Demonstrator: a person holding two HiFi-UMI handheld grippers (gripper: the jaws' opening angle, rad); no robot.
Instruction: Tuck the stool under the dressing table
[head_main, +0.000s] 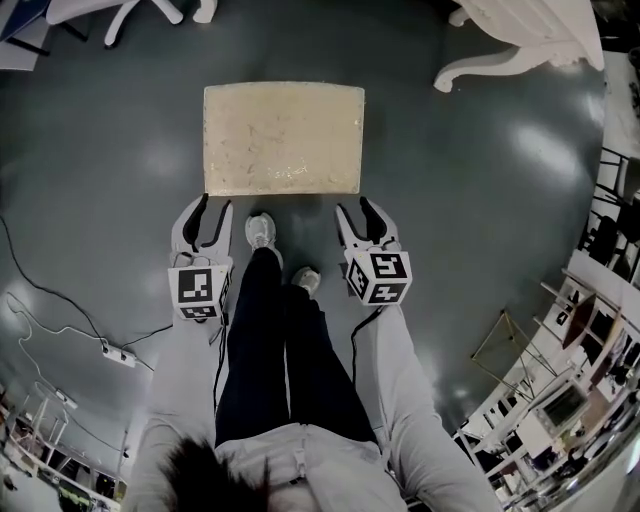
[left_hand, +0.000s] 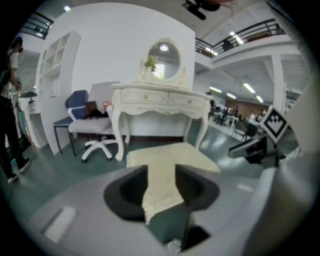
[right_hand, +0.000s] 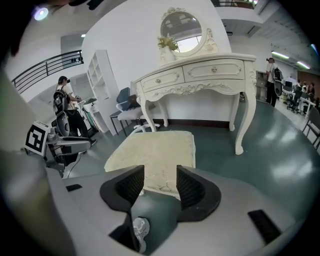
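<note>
A person leans over a cream-cushioned stool (head_main: 284, 138) on a grey floor, with the left tongs (head_main: 213, 212) and right tongs (head_main: 358, 212) both spread wide and empty, nothing pressed between their pads. The likely hazard from here is an uneven shove. If one side bites the soft cushion edge and the other slips off the padding, the stool could swing round and knock a curved leg of the white dressing desk (head_main: 520, 40) instead of passing between the legs. The stool's own legs are hidden beneath the cushion, so a snag on the floor cannot be ruled out, and the person's shoes (head_main: 261, 231) stand just beside its near edge, where a stumble is possible. The stool stands in open floor just beyond the tips of the tongs, the left pair lined up with its near left corner and the right pair with its near right corner, neither touching it as far as the head view shows. From each of the gripper views the cushion shows through the gap between the open jaws. The dressing desk, topped by an oval mirror (left_hand: 163, 60), waits farther off, well apart from the stool.
</note>
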